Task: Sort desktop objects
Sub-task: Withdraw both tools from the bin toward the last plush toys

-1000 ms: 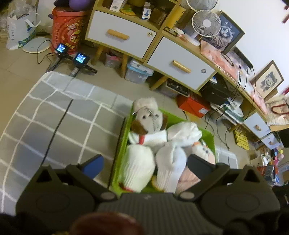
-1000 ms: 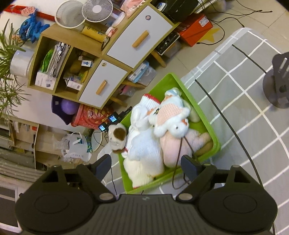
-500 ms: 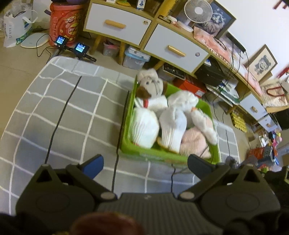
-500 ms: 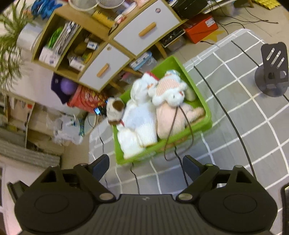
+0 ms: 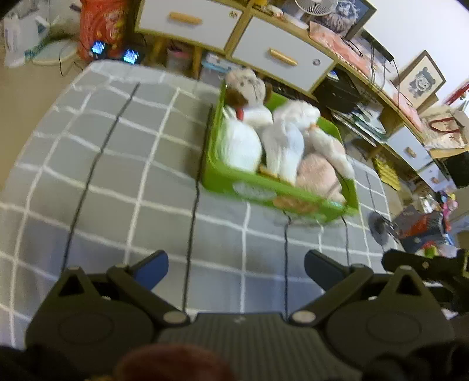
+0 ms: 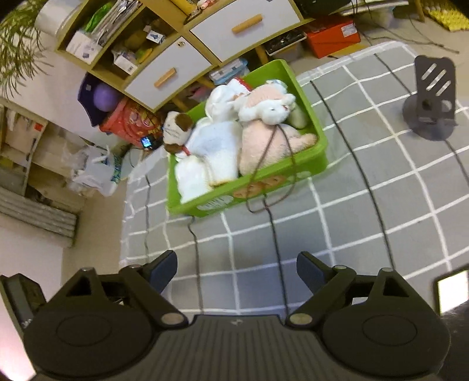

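A black phone stand (image 6: 431, 102) sits near the grey checked cloth's (image 6: 351, 211) edge; a wooden drawer cabinet (image 6: 205, 49) stands beyond.

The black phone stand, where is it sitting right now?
In the right wrist view, the black phone stand stands upright on the grey checked cloth at far right, apart from and to the right of the green plastic bin of plush toys.

A grey cloth with a white grid pattern (image 5: 123, 164) covers the work surface. Beyond it stands a long wooden cabinet (image 6: 205, 44) with 2 white drawer fronts, each with a wooden bar handle (image 6: 246, 23), and open shelves holding boxes and papers. A beige floor (image 5: 26, 85) lies below. A white desk fan (image 5: 310, 6) and a framed picture (image 5: 422, 79) rest against the white wall (image 5: 410, 26).
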A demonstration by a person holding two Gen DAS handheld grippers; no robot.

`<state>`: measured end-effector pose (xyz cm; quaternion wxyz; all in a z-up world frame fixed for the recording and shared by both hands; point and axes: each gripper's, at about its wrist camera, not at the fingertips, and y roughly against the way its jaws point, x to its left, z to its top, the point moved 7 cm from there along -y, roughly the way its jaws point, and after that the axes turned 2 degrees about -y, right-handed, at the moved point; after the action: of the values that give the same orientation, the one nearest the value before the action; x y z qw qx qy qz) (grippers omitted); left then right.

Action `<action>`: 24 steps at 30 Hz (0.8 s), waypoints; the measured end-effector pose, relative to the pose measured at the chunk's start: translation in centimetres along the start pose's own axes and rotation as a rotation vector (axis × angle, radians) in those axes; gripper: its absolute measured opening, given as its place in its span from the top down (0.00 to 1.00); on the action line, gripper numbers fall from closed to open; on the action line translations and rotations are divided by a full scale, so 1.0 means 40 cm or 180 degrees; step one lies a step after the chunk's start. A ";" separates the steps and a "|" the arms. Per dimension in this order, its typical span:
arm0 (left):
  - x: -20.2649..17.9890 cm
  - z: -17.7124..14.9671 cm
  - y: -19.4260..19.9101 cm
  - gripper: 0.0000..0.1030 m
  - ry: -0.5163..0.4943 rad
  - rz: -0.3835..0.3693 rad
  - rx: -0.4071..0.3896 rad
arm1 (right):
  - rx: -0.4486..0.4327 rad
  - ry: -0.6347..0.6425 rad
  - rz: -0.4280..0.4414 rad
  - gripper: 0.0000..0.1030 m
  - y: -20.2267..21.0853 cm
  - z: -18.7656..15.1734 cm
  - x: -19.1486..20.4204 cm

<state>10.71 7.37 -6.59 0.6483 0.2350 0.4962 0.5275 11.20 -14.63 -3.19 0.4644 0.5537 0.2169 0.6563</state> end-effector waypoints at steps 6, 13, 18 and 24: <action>-0.010 -0.064 0.010 0.01 -0.0130 -0.0093 0.0133 | 0.0075 0.0228 -0.0064 0.13 0.027 -0.043 -0.012; -0.034 -0.140 0.024 0.01 -0.0459 -0.0089 0.0291 | 0.0125 0.0466 -0.0205 0.13 0.057 -0.096 -0.042; -0.071 -0.189 0.050 0.01 -0.0831 -0.0203 0.0349 | 0.0191 0.0452 -0.0252 0.13 0.074 -0.138 -0.091; -0.099 -0.234 0.070 0.01 -0.1073 -0.0347 0.0445 | 0.0224 0.0384 -0.0384 0.13 0.106 -0.167 -0.148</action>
<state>1.31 2.64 -6.40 0.7320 0.3372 0.4279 0.4090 3.20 -20.14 -4.86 0.4694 0.5150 0.3004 0.6513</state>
